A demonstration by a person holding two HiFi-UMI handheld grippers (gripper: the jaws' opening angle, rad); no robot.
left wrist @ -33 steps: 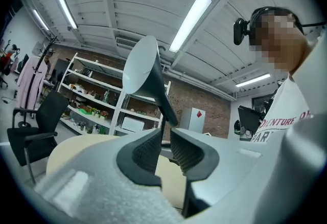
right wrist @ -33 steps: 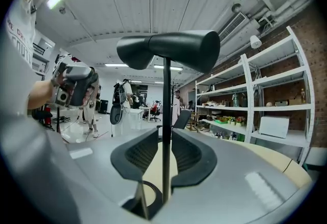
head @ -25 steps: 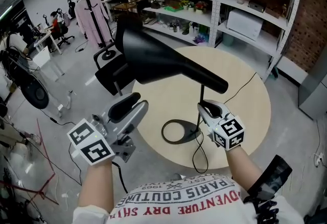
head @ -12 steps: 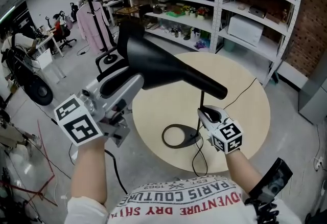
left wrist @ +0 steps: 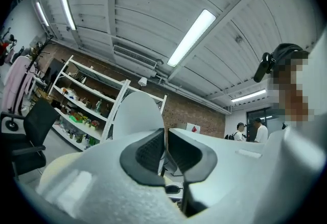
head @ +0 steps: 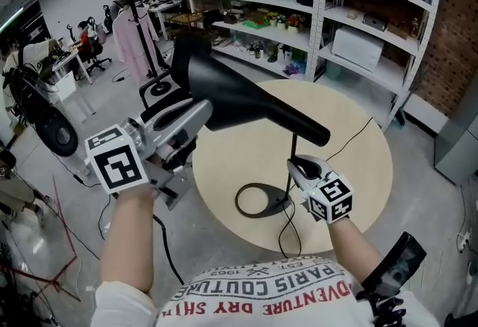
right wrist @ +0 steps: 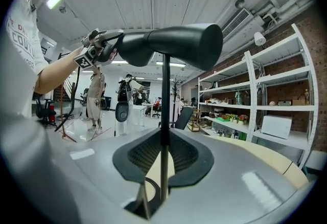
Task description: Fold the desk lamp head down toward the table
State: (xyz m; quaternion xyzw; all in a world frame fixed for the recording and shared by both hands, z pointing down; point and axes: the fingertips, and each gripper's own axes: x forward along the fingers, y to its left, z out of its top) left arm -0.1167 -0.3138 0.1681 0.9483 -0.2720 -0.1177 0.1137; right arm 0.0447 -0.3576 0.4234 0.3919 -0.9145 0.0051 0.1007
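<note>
A black desk lamp stands on the round table (head: 351,139). Its cone head (head: 239,90) points left, raised on a thin stem (head: 293,142) above the ring base (head: 258,201). My left gripper (head: 196,113) is at the head's wide end. Its jaws have just been closing, and the pads now pinch the thin rim of the lamp head (left wrist: 137,113), as the left gripper (left wrist: 164,146) view shows. My right gripper (head: 296,163) is shut on the stem low down. In the right gripper (right wrist: 162,159) view the stem (right wrist: 164,90) runs up between the pads to the head (right wrist: 168,41).
The lamp's cable (head: 287,232) loops off the table's near edge. A black chair (head: 153,105) stands left of the table, behind the lamp head. White shelves (head: 299,4) with small items line the back. A coat rack (head: 138,19) is at the far left.
My left gripper rose from beside the table's edge up to the lamp head's wide end, and its jaws went from wide open to closed on the rim. The right gripper stayed on the stem.
</note>
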